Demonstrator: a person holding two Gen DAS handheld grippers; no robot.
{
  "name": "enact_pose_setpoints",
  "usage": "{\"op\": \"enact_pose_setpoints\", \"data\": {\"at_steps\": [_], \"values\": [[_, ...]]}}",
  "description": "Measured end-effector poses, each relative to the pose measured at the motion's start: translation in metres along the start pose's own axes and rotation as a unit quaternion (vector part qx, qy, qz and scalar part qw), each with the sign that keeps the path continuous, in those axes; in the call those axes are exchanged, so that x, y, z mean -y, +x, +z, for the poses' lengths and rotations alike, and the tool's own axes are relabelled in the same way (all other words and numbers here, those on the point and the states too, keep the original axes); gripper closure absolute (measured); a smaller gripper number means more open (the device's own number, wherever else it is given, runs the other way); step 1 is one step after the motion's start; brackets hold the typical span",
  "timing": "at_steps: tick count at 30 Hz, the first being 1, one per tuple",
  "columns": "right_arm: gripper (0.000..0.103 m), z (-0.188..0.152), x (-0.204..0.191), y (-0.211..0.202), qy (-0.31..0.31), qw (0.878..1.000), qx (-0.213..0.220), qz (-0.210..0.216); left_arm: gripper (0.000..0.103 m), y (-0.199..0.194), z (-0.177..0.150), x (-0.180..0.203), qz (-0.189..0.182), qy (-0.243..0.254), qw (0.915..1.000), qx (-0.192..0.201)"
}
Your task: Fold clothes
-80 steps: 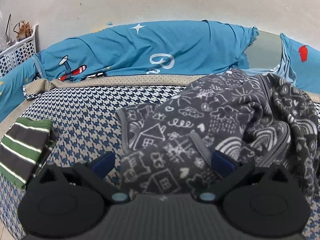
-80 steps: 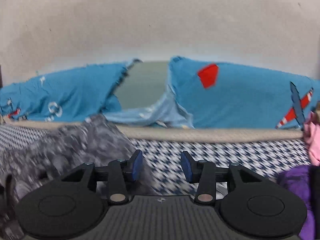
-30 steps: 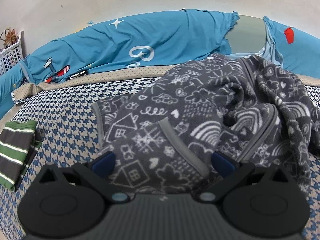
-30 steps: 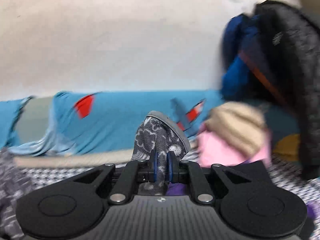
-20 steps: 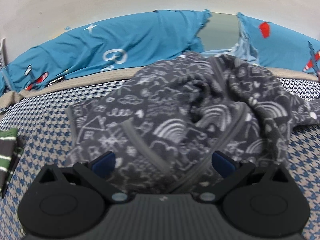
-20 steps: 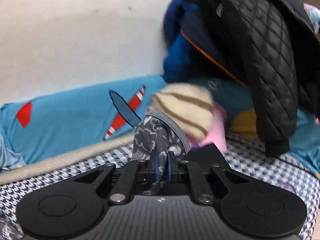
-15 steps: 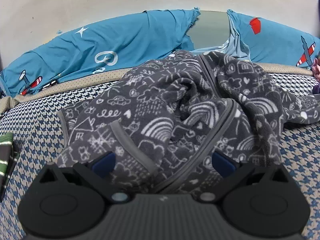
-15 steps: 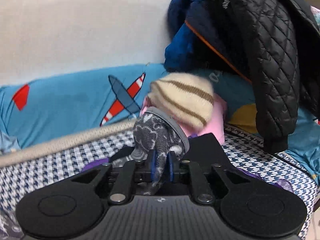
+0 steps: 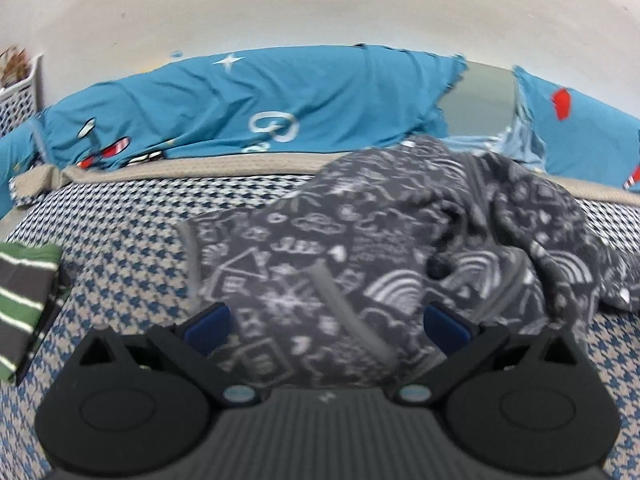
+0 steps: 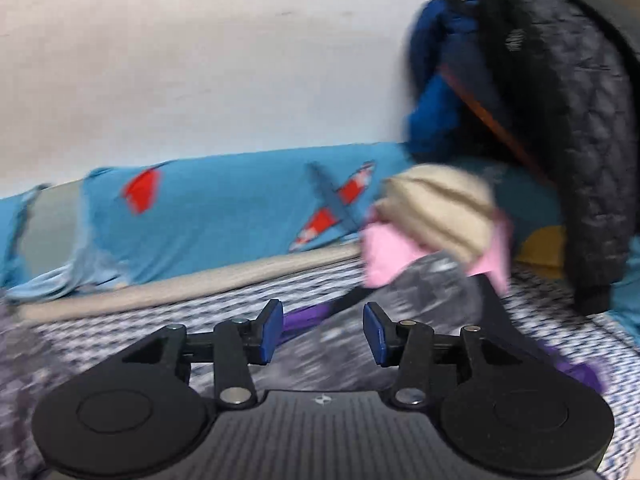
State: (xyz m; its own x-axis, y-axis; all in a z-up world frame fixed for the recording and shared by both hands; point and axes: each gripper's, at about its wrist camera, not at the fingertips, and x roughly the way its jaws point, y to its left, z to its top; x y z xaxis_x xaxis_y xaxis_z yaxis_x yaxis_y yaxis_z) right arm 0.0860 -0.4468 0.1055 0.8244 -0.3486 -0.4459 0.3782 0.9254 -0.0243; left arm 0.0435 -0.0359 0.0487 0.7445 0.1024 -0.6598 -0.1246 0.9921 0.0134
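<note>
A dark grey fleece garment (image 9: 384,248) printed with white doodles lies crumpled on the houndstooth bedspread (image 9: 132,236). My left gripper (image 9: 326,326) stands open over its near edge, and the cloth lies between the spread blue pads without being pinched. In the right wrist view a stretched-out part of the same garment (image 10: 416,292) lies below and beyond my right gripper (image 10: 322,332). That gripper's jaws are opening, and the cloth has dropped clear of the pads.
A folded green-and-grey striped garment (image 9: 22,300) lies at the left of the bed. Blue pillows (image 9: 256,108) line the wall. At the right sit a pile of pink and beige clothes (image 10: 436,220), purple cloth (image 10: 308,314) and a hanging black quilted jacket (image 10: 568,128). A white basket (image 9: 18,96) stands far left.
My right gripper, shut on a bunch of the grey garment before, has opened and let the cloth drop. Both views have swung sideways. The left gripper stays open.
</note>
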Motion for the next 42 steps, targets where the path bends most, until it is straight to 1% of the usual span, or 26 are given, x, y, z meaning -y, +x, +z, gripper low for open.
{"op": "enact_pose_setpoints", "data": {"at_steps": [3,9,12,14,16,18,22,24,26,28,31,36,41,42], "values": [[0.06,-0.007,-0.018,-0.009,-0.008,0.999,-0.022,0.048,0.0,-0.001,-0.001,-0.014,0.011,-0.014,0.9998,-0.002],[0.058,-0.021,-0.051,-0.027,-0.037,0.991,-0.046,0.12,0.0,0.0,-0.006,-0.032,0.022,-0.025,0.9994,-0.013],[0.058,-0.03,-0.069,-0.039,-0.056,0.985,-0.052,0.158,0.0,0.0,-0.007,-0.04,0.022,-0.029,0.9992,-0.017],[0.056,-0.037,-0.08,-0.049,-0.069,0.976,-0.06,0.196,0.0,0.001,-0.008,-0.044,0.028,-0.029,0.999,-0.019],[0.056,-0.045,-0.094,-0.061,-0.09,0.965,-0.068,0.238,0.0,0.003,-0.009,-0.049,0.035,-0.03,0.9987,-0.022],[0.055,-0.054,-0.109,-0.074,-0.117,0.948,-0.073,0.286,0.0,0.004,-0.009,-0.053,0.039,-0.032,0.9984,-0.025],[0.053,-0.077,-0.142,-0.105,-0.177,0.903,-0.083,0.382,0.0,0.005,-0.011,-0.061,0.045,-0.036,0.9979,-0.031],[0.053,-0.091,-0.157,-0.12,-0.208,0.879,-0.09,0.419,0.0,0.005,-0.012,-0.063,0.043,-0.037,0.9978,-0.033],[0.052,-0.104,-0.17,-0.133,-0.235,0.859,-0.094,0.445,0.0,0.005,-0.013,-0.064,0.041,-0.036,0.9979,-0.035],[0.051,-0.117,-0.18,-0.144,-0.259,0.843,-0.096,0.462,0.0,0.004,-0.014,-0.064,0.039,-0.032,0.9981,-0.035],[0.048,-0.13,-0.192,-0.155,-0.287,0.825,-0.093,0.479,0.0,0.004,-0.015,-0.064,0.038,-0.027,0.9982,-0.037],[0.045,-0.145,-0.206,-0.166,-0.318,0.8,-0.091,0.5,0.0,0.003,-0.017,-0.063,0.035,-0.02,0.9984,-0.039],[0.043,-0.162,-0.22,-0.176,-0.371,0.778,-0.076,0.501,0.0,0.001,-0.018,-0.064,0.029,-0.016,0.9987,-0.039],[0.043,-0.166,-0.223,-0.177,-0.384,0.776,-0.069,0.495,0.0,0.001,-0.019,-0.064,0.025,-0.014,0.9988,-0.039]]}}
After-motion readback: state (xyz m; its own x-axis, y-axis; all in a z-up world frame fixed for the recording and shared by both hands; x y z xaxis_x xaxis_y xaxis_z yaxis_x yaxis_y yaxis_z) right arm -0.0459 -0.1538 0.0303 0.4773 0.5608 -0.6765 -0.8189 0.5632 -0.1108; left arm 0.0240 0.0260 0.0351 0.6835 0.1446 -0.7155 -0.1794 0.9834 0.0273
